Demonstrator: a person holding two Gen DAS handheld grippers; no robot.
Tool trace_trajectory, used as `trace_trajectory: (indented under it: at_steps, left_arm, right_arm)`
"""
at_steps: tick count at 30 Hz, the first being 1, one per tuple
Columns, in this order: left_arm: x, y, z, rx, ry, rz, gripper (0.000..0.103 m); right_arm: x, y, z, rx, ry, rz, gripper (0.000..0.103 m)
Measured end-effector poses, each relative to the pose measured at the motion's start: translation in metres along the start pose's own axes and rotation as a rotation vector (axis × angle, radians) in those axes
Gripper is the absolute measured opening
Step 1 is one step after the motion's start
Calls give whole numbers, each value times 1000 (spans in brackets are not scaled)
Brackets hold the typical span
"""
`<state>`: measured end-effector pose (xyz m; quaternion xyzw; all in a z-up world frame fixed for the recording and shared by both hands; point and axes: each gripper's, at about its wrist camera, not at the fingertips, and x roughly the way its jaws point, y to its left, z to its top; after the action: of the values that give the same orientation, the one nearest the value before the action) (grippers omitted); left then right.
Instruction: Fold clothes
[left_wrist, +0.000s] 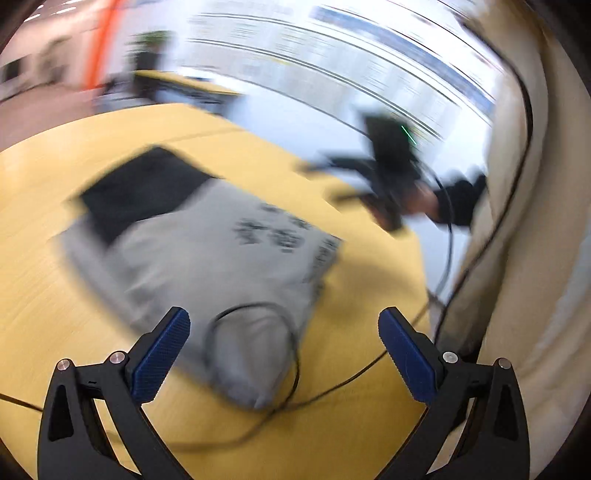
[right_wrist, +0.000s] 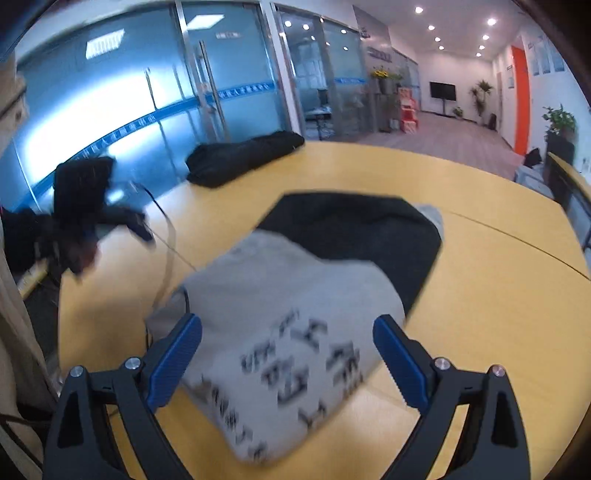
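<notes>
Both grippers, left gripper (left_wrist: 284, 350) and right gripper (right_wrist: 288, 354), hang spread and empty over the folded grey garment (right_wrist: 288, 314) on the yellow counter (right_wrist: 480, 258), so this fold looks finished; next calls for another piece.

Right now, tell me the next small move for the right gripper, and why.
Probably lower the right gripper, open and empty, onto the near edge of the grey garment. It lies bunched on the yellow table, partly over the black garment, and neither gripper holds it.
</notes>
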<state>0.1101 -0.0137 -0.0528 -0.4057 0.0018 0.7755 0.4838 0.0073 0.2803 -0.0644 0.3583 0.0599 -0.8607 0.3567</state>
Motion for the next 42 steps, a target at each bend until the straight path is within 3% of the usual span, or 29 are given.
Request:
trace_trajectory:
  at_steps: [4,6,9,11,13,15,19,24,28,31,34,38,42]
  left_arm:
    - [-65,17,13,-131,-61,172,103]
    - [-105,22,30,-181,-114,248,103]
    - [-152,22,32,-261,-176,346,103]
    - [-172,27,34,-323,-178,410,103]
    - [-160,33,37,-327,-145,456,103]
    - [-133,39,40,-304,-119,452,103]
    - [-38,43,48,-249,-108,225,103]
    - [73,34,61,-159,-93,-55,103]
    - [134,38,50,-142,7,-83,103]
    - [170,49,34,-190,86,-76,103]
    - [179,53,19,-174,87,-76,103]
    - [178,55,3,-162,49,-92,102]
    - [170,56,9,-223,97,-67,103]
  right_arm:
    - [30,55,-4,-215,48,15,97]
    - [45,79,-15,-272,73,97,97]
    - [78,105,-22,-312,170,155,95]
    - [91,103,-35,-260,211,146,96]
    - [94,103,-40,-229,222,142,96]
    - [90,106,-39,-217,207,144,95]
    - [43,107,-36,-169,91,200,93]
    - [40,100,-68,-133,199,173,93]
    - [77,90,-92,-7,409,222,91]
    - [63,93,-91,-16,303,232,85]
    - [33,86,-76,55,173,302,85]
    - [4,71,-67,82,144,320,87]
    - [-7,26,-56,217,119,255,92]
